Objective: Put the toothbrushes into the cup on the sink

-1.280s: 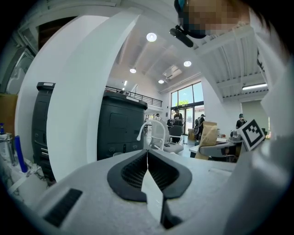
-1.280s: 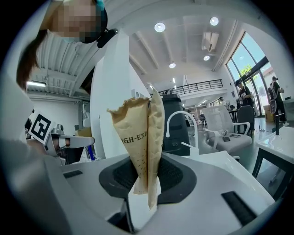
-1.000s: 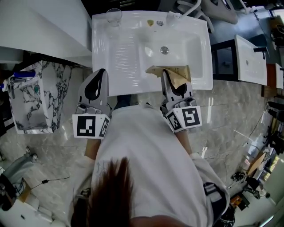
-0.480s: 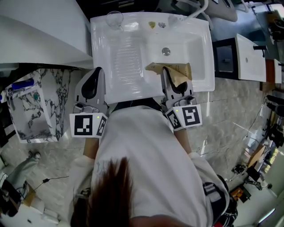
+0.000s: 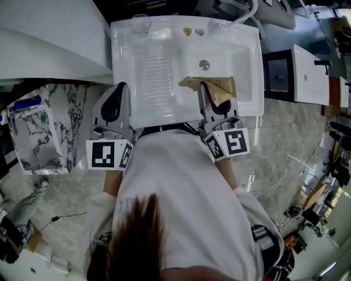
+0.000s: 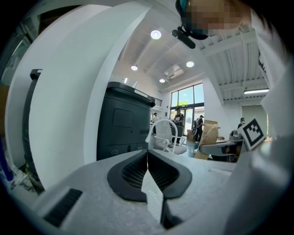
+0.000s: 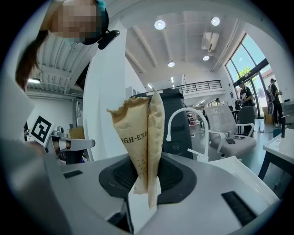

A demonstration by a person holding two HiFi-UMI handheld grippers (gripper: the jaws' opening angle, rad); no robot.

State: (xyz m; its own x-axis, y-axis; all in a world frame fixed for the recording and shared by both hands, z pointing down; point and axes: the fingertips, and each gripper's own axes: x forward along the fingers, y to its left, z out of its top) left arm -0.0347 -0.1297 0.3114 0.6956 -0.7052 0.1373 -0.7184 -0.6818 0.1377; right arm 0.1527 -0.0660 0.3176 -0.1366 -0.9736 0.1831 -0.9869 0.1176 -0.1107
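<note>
A white sink (image 5: 148, 66) fills the top of the head view. A clear glass cup (image 5: 140, 22) stands on its back left corner. My right gripper (image 5: 204, 88) reaches over the basin's front edge and is shut on a brown paper packet (image 5: 215, 88). In the right gripper view the packet (image 7: 142, 133), with printed letters, stands up between the pads of the gripper (image 7: 146, 176). No bare toothbrush shows. My left gripper (image 5: 120, 86) rests at the sink's front left edge. In its own view the left gripper (image 6: 147, 155) is shut and holds nothing.
The drain (image 5: 204, 65) lies in the basin behind the packet, and a white faucet (image 5: 241, 12) rises at the back right. A marble-patterned box (image 5: 38, 129) stands on the floor to the left. A second white sink (image 5: 310, 74) is at the right.
The head view has shifted slightly. Both grippers keep their places at the sink's front, and the right one still grips the packet.
</note>
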